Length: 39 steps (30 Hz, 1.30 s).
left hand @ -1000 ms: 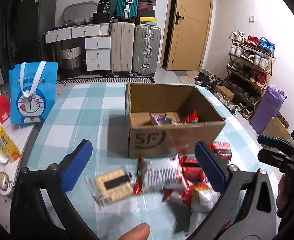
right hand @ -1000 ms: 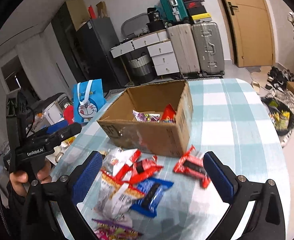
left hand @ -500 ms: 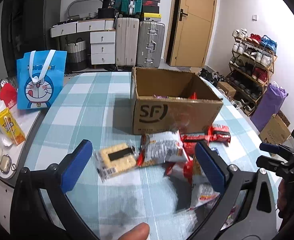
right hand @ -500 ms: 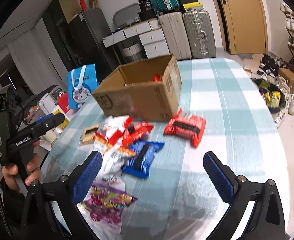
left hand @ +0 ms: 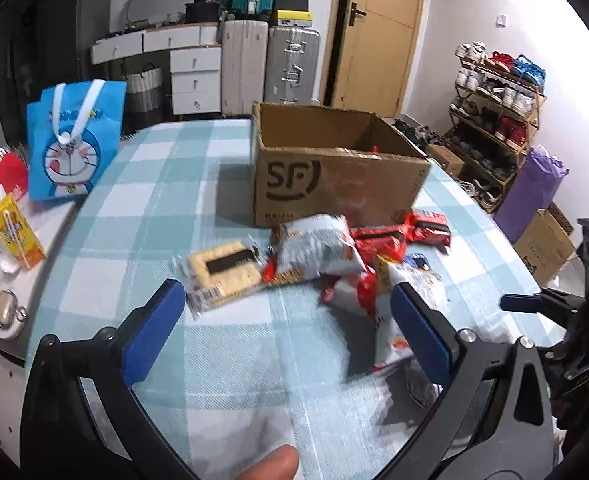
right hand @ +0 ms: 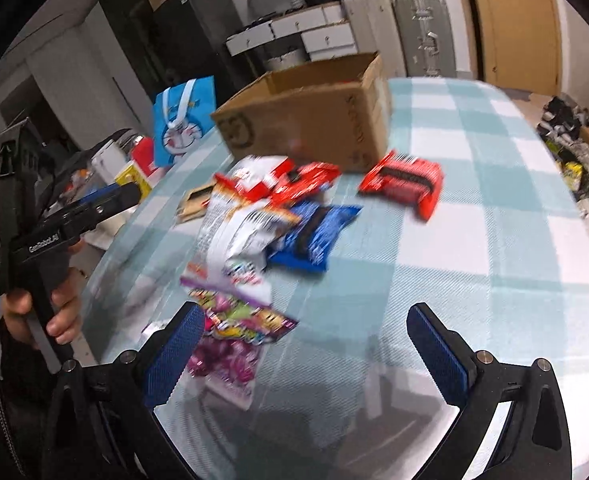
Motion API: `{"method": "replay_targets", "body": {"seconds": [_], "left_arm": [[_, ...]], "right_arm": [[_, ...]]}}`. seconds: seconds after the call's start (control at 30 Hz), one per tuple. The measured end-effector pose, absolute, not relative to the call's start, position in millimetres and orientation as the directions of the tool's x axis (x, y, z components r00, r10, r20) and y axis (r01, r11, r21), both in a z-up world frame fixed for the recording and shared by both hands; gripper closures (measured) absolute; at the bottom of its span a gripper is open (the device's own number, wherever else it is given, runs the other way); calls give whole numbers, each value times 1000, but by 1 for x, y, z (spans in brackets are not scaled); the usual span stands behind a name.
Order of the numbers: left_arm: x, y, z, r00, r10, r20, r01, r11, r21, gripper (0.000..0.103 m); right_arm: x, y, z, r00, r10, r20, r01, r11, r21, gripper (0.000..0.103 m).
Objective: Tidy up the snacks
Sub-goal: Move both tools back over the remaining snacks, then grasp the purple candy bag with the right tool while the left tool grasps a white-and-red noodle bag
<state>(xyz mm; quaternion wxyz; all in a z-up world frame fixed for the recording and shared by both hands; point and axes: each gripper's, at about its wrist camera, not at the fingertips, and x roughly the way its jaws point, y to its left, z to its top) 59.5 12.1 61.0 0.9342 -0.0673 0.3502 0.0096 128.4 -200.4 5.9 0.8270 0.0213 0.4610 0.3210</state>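
Note:
An open brown cardboard box (left hand: 334, 176) (right hand: 314, 120) stands on the checked tablecloth, with a bit of red packet showing inside. In front of it lie several snack packets: a cracker pack (left hand: 224, 270), a white bag (left hand: 314, 250) (right hand: 242, 224), red packs (left hand: 430, 226) (right hand: 402, 182), a blue pack (right hand: 314, 236) and a purple candy bag (right hand: 230, 336). My left gripper (left hand: 290, 328) is open above the cloth, just short of the cracker pack and white bag. My right gripper (right hand: 306, 344) is open too, its left finger over the purple bag.
A blue cartoon tote bag (left hand: 74, 140) stands at the table's left edge beside a yellow carton (left hand: 12, 228) on a side surface. Suitcases (left hand: 290, 64), drawers, a door and a shoe rack (left hand: 494, 120) fill the room behind. A fingertip (left hand: 270, 460) shows at the bottom.
Both grippers have pulled back and lowered from the box toward the near side of the table, so the packets now lie closer to the fingers. Both stayed open.

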Motion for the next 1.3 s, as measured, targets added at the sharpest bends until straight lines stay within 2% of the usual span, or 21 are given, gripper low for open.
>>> {"method": "replay_targets", "body": {"seconds": [0.5, 1.13, 1.2, 1.23, 1.3], "left_arm": [[47, 2, 32, 710, -69, -700, -51, 988, -149, 1], [50, 10, 19, 687, -78, -722, -64, 984, -167, 1], [50, 11, 18, 687, -79, -722, -66, 983, -170, 1], [51, 11, 18, 686, -82, -723, -64, 983, -172, 1], [51, 10, 17, 686, -84, -722, -63, 983, -174, 1]], "right_arm": [[109, -159, -24, 202, 581, -788, -641, 687, 342, 0], [114, -127, -28, 170, 602, -780, -692, 637, 340, 1], [112, -129, -27, 153, 620, -769, -692, 623, 364, 7], [112, -130, -27, 147, 628, -765, -691, 618, 374, 16], [112, -131, -27, 126, 645, -754, -686, 605, 403, 18]]}}
